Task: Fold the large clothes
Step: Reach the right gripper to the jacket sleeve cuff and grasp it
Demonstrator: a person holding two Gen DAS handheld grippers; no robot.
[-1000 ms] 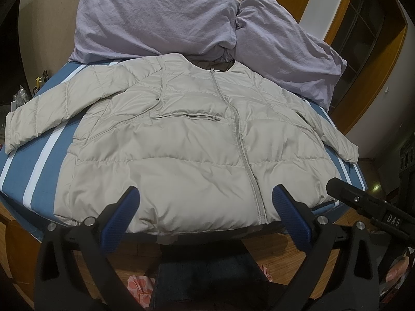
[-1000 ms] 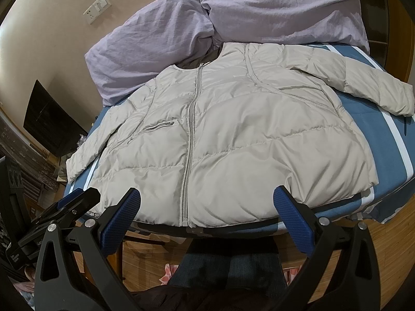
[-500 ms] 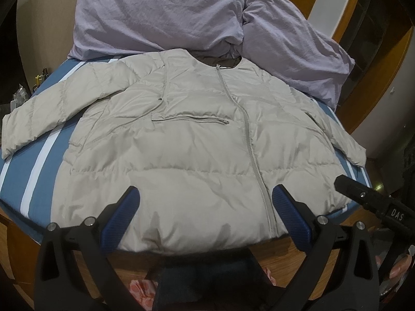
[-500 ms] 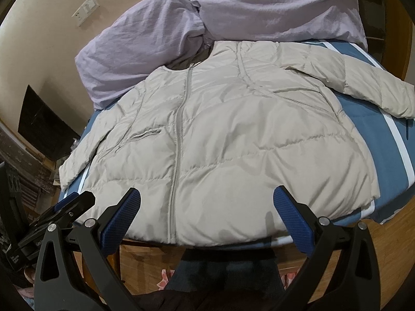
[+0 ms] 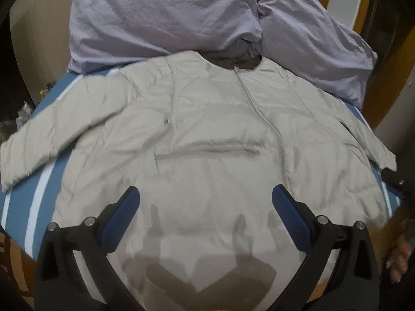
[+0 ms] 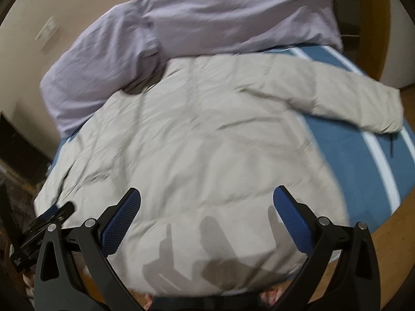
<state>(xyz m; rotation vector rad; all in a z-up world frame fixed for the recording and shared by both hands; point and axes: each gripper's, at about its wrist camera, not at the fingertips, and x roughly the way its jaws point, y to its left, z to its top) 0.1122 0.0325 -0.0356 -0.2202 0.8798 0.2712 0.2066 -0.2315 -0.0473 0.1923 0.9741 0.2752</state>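
While both units hover above the garment's lower hem, the left gripper and the right gripper each hold their blue-padded fingers spread wide, with nothing between them. The beige puffer jacket lies flat and face-up on the bed sheet, which is blue with white stripes. The front zipper is closed and runs from the neckline toward the hem. A chest pocket sits horizontally beside the zipper. One sleeve extends outward across the striped sheet toward the bed edge; the opposite sleeve angles toward the other edge. In the right wrist view, the spread sleeve rests on the sheet, apart from the jacket body. Two lilac pillows lean at the head of the bed, touching the jacket's collar. Shadows of the gripper fingers fall on the fabric near the hem. The right wrist view is motion-blurred, so the fabric seams there cannot be resolved reliably. The wooden floor shows past the bed edge.
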